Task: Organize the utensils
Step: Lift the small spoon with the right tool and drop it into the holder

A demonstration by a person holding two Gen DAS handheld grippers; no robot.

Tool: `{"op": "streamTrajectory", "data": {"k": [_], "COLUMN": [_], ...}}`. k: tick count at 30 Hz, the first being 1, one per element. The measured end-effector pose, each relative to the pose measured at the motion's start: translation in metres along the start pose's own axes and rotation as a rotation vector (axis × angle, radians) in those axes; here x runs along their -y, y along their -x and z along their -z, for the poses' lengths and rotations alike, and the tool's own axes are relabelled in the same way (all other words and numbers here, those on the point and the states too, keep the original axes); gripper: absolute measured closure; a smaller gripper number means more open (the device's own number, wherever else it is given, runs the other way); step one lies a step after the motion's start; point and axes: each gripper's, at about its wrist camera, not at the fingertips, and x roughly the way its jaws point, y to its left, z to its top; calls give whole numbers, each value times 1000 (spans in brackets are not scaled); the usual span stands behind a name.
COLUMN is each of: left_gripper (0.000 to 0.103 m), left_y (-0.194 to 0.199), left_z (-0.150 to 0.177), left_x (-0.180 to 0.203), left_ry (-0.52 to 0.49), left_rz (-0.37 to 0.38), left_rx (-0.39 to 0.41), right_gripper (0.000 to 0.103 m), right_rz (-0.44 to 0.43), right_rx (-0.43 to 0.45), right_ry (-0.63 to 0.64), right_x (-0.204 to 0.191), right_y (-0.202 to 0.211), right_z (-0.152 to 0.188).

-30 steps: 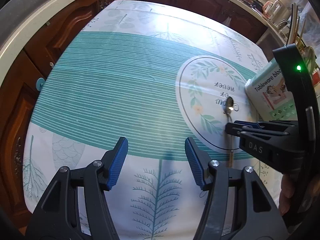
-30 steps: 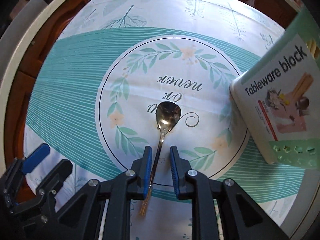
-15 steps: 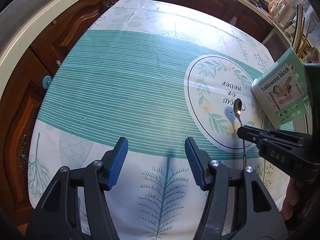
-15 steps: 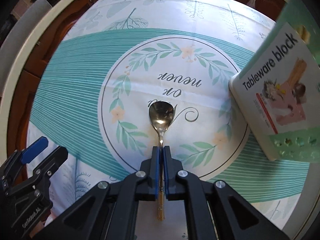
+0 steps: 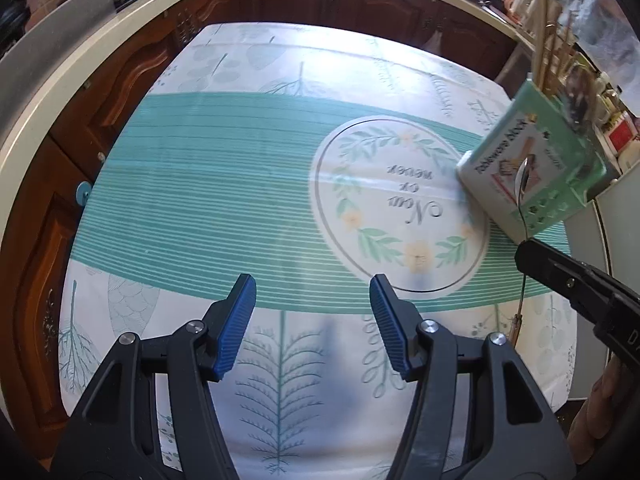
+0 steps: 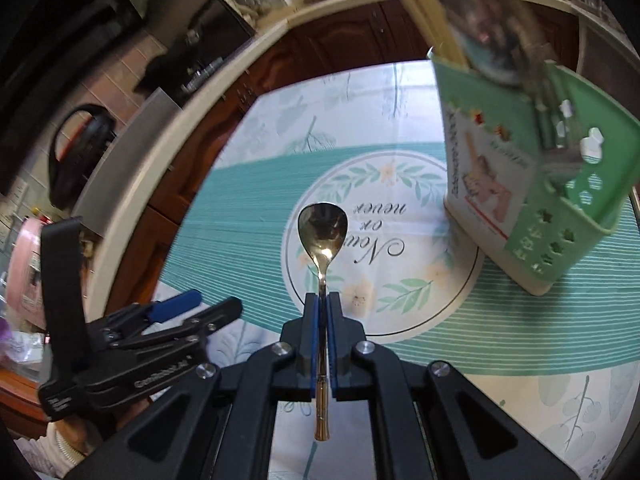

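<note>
My right gripper (image 6: 322, 304) clenches the gold spoon (image 6: 322, 232) above the teal leaf-print tablecloth (image 5: 224, 200); left gripper (image 5: 312, 312) released; dark wood cabinets (image 5: 304, 4) far; green utensil caddy (image 6: 560, 208) right.

left tongs (image 5: 312, 322) spread, empty | right tongs (image 5: 524, 250) pinch spoon (image 5: 522, 184) before green holder (image 5: 560, 168)

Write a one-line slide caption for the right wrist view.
Right gripper clamps a gold-handled spoon by its handle above the floral tablecloth, with the green utensil holder ahead at right.
</note>
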Motion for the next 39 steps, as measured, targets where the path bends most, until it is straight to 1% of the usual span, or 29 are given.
{"op": "streamTrajectory", "data": {"k": [9,13,15,18,20,21,24,28,32,37,39], "left_gripper": [47,47,47,47,47,47,47,47,47,47,47], "left_y": [28,37,40,43,44,43,42,43,45,46,45], "left_z": [-9,-15,-18,-22,-23,-24,-24,-24,-26,-29,-29], "left_x": [46,59,64,70,74,75,77,75,71,67,65], "left_ry": [-80,-93,-99,-105,-108,-109,-110,-102,-90,-68,-64], "left_rz": [41,55,63,72,76,78,80,81,75,68,66], "left_rx": [56,80,85,98,100,100,97,111,136,154,153], "right_gripper": [100,100,100,100,100,100,100,99,99,99,99], "right_rz": [-52,-57,-47,-8,39,82,160,226,262,344,365], "right_rx": [163,239,299,418,499,553,631,684,739,761,733], "right_ry": [-11,-13,-11,-9,-4,8,43,56,76,156,172], "right_x": [15,22,27,36,40,43,49,59,66,66,66], "right_y": [46,60,73,93,105,110,114,100,86,65,58], "right_z": [-3,-6,-7,-11,-15,-19,-31,-43,-43,-39,-39]}}
